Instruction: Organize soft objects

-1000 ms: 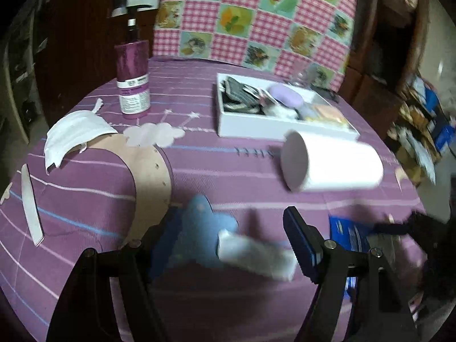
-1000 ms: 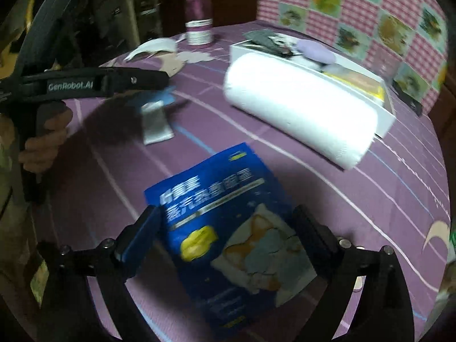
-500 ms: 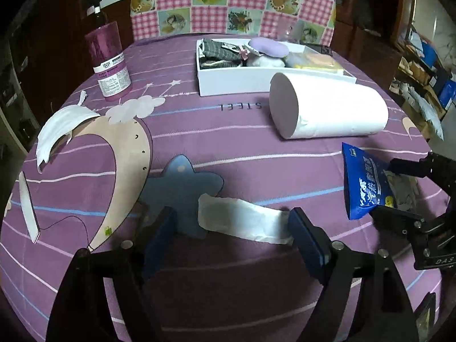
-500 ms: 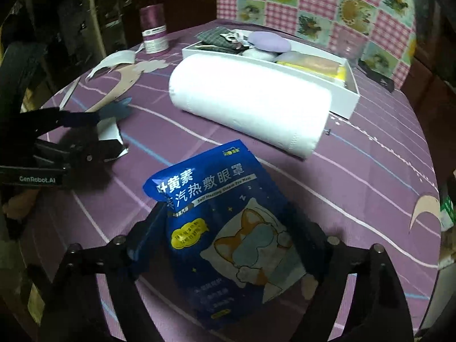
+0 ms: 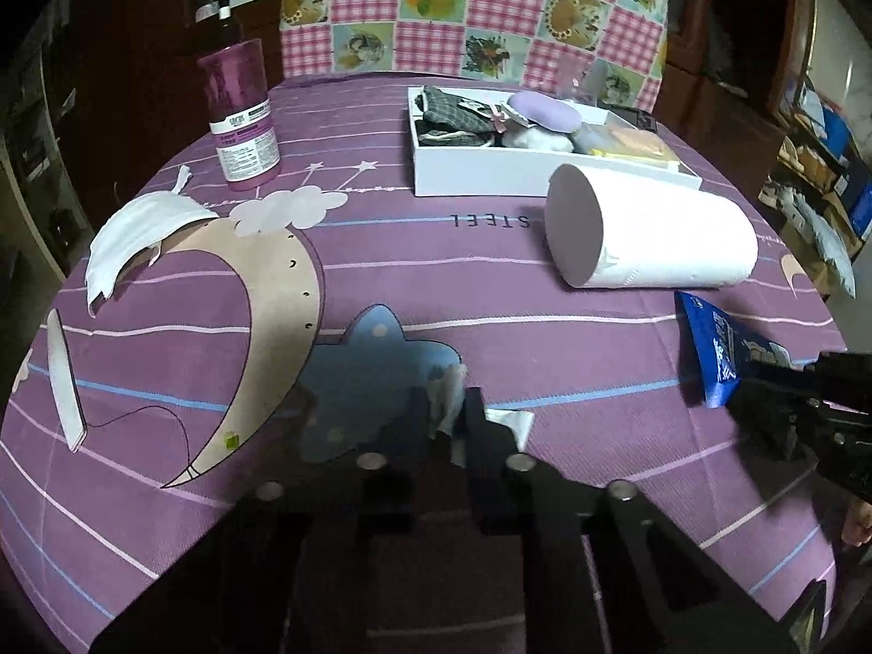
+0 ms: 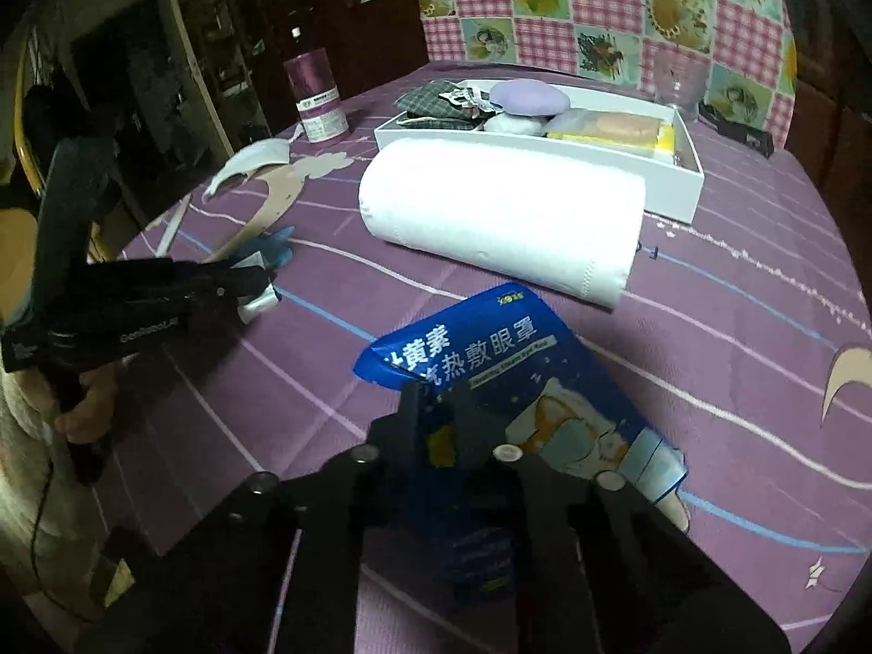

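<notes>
Soft things on the purple tablecloth (image 5: 545, 349) are now taken in both tools: the left gripper (image 5: 447, 414) has just been closing and its jaws are now pressed together on the white packet (image 5: 448, 398), which was lying flat between wide-apart jaws half a second ago, and it is now bunched up between them. The right gripper (image 6: 438, 409) has just been closing too, and it is clamped on the near part of the blue pouch (image 6: 490, 349). I judge that both picks are made, so the next step is to carry them to the white box (image 5: 545, 177), which is far ahead of both tools and already holds several soft items. Between the tools and the box lies the paper roll (image 5: 654, 240), so the way should go over it or around it. Left of the left gripper the white mask (image 5: 136, 240) waits, with free cloth around
</notes>
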A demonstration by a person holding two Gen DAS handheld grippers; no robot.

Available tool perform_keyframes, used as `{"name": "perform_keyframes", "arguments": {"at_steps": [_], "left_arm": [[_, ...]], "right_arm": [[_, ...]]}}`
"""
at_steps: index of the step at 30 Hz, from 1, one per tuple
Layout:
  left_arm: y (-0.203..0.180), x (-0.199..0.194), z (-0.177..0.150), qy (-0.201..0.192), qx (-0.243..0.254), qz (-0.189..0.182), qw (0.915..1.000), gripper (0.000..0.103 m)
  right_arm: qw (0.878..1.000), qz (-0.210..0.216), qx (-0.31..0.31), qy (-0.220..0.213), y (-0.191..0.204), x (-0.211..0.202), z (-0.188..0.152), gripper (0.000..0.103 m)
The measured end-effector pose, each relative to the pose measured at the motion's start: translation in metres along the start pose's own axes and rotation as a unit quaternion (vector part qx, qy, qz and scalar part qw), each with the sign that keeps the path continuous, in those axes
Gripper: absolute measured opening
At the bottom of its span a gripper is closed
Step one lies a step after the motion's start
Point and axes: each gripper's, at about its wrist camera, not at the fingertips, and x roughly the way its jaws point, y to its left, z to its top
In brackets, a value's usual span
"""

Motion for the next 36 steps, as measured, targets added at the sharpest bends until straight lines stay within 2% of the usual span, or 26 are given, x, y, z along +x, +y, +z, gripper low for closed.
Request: {"name": "perform_keyframes", "arguments": {"at_steps": [5, 11, 14, 18, 23, 27, 36], "left_arm": [[0.005, -0.002, -0.001, -0.006, -0.017, -0.022, 0.9996, 0.003], [-0.007, -0.015, -0.002, -0.04, 0.005, -0.031, 0.9987, 0.003], [-0.007, -0.017, -0.001, -0.045, 0.005, -0.036, 0.9983, 0.003], [-0.005, -0.019, 0.0, -0.052, 0.001, -0.027, 0.9983, 0.003], [-0.008, -0.026, 0.004, -0.058, 0.007, -0.01, 0.9982, 0.003], [-0.008, -0.037, 0.009, -0.063, 0.005, -0.013, 0.9979, 0.003], [-0.02, -0.067, 0.03, -0.089, 0.011, -0.013, 0.9959, 0.003]], "right_arm": [[0.999, 0.008, 0.03, -0.025, -0.01, -0.012, 0.0, 0.003], [0.996, 0.04, 0.047, -0.069, -0.012, -0.029, 0.003, 0.003], [0.994, 0.051, 0.048, -0.089, -0.011, -0.037, 0.004, 0.003], [0.992, 0.04, 0.05, -0.112, -0.01, -0.046, 0.006, 0.003], [0.987, 0.047, 0.066, -0.136, -0.013, -0.061, 0.013, 0.002], [0.985, 0.048, 0.071, -0.15, -0.014, -0.073, 0.02, 0.002], [0.983, 0.04, 0.083, -0.159, -0.015, -0.094, 0.039, 0.002]]}}
